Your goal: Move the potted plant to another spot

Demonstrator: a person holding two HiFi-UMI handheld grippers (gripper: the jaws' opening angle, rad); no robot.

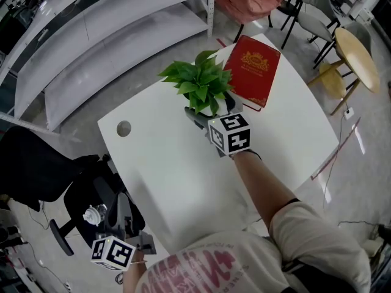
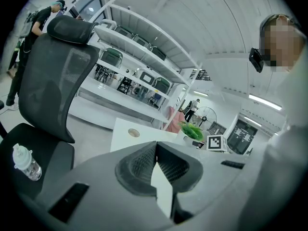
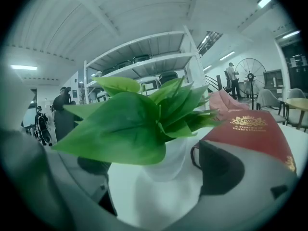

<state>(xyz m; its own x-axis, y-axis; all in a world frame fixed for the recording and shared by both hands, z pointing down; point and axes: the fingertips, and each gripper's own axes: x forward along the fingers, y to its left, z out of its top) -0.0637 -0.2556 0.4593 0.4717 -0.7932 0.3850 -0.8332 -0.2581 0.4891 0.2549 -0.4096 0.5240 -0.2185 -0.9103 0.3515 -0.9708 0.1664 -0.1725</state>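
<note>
The potted plant, green leaves in a small white pot, stands on the white table near its far edge. My right gripper is open, one jaw on each side of the pot, and the pads do not press on it. In the right gripper view the white pot sits in the wide gap of the right gripper, under broad leaves. My left gripper hangs low beside the table's near corner, shut and empty. Its pads meet at the tips.
A red book lies right beside the plant, at the table's far corner. The table has a round cable hole. A black office chair with a small bottle on it stands at the left. White shelves stand behind.
</note>
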